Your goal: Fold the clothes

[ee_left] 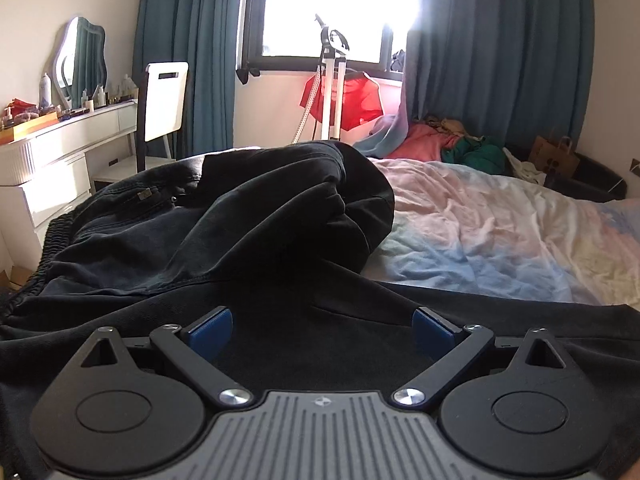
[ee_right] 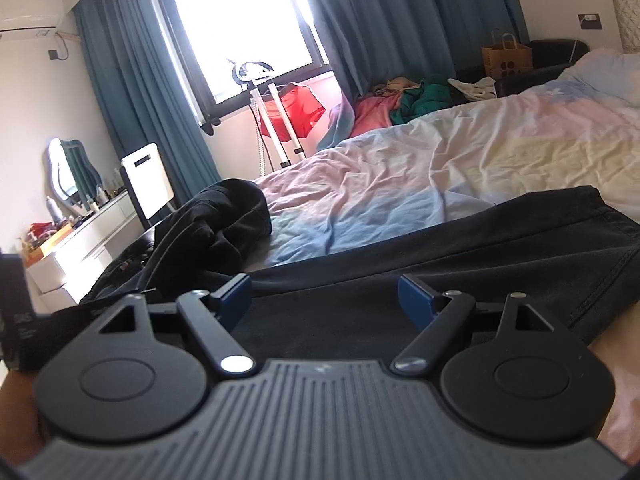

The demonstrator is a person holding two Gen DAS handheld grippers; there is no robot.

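- Left wrist view: left claw point(ee_left: 322, 326) spread apart over black trousers point(ee_left: 240, 216), heaped on bed point(ee_left: 500, 240).
- Right wrist view: right claw point(ee_right: 324, 300) spread apart, holding nothing.

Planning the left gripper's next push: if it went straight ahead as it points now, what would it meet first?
Most likely the bunched black trousers, heaped right ahead of the open left gripper, which sits low over black fabric already. Depth is uncertain in the fisheye view.

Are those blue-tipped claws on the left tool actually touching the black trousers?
Cannot tell. In the left wrist view the left gripper is open above the black trousers, but the angle hides any contact or gap.
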